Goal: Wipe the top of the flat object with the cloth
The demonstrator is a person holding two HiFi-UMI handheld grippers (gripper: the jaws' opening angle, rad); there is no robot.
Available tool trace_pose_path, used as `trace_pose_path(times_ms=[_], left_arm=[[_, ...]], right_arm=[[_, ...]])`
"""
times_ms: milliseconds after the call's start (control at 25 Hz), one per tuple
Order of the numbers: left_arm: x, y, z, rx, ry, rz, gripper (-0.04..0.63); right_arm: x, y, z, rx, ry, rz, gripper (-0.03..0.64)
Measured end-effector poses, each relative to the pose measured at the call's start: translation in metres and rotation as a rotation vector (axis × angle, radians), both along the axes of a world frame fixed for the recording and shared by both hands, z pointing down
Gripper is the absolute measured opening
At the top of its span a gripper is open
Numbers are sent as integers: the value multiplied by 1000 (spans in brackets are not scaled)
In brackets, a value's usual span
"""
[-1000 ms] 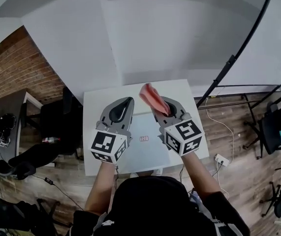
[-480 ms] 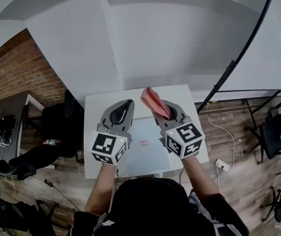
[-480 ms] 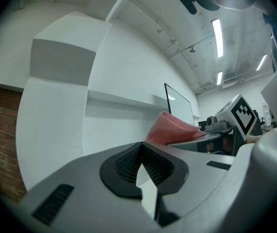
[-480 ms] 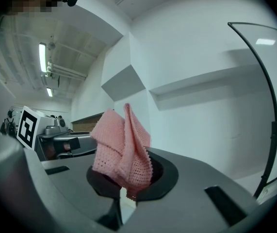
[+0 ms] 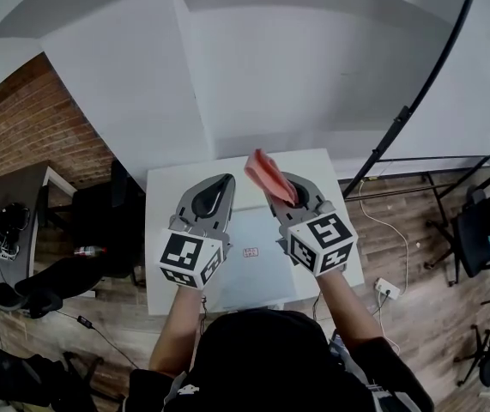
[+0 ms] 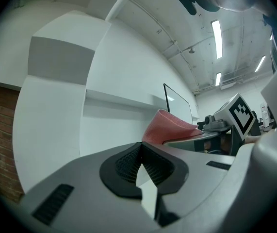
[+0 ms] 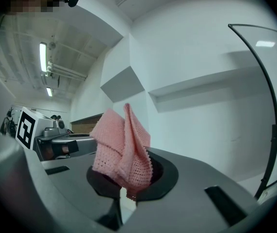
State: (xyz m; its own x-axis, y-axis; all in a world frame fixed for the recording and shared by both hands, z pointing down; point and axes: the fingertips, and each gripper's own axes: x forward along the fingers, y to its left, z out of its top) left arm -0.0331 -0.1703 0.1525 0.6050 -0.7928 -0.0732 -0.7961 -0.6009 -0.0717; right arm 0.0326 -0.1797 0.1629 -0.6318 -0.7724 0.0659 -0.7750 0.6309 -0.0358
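A pale flat object lies on the small white table below both grippers. My right gripper is shut on a folded pink cloth, which sticks up from its jaws above the table's far right part. In the right gripper view the pink cloth is pinched between the dark pads and fans upward. My left gripper hovers over the table's left half, shut with nothing in it; its pads meet in the left gripper view, where the cloth shows to the right.
White walls rise behind the table. A black chair stands left of it, and a dark desk with cables lies further left. A black stand pole slants at the right, with a power strip and chairs on the wood floor.
The view has shifted slightly, so table and grippers sit a little lower in the picture. Both grippers keep their places over the table, the cloth still held.
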Motion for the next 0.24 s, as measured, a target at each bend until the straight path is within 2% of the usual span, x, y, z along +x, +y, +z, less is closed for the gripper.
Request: trace_pose_path(times_ms=[240], left_arm=[[0,-3,-1,0,-2,3,11]], right_arm=[[-3,-2,0,2,13,-6,48]])
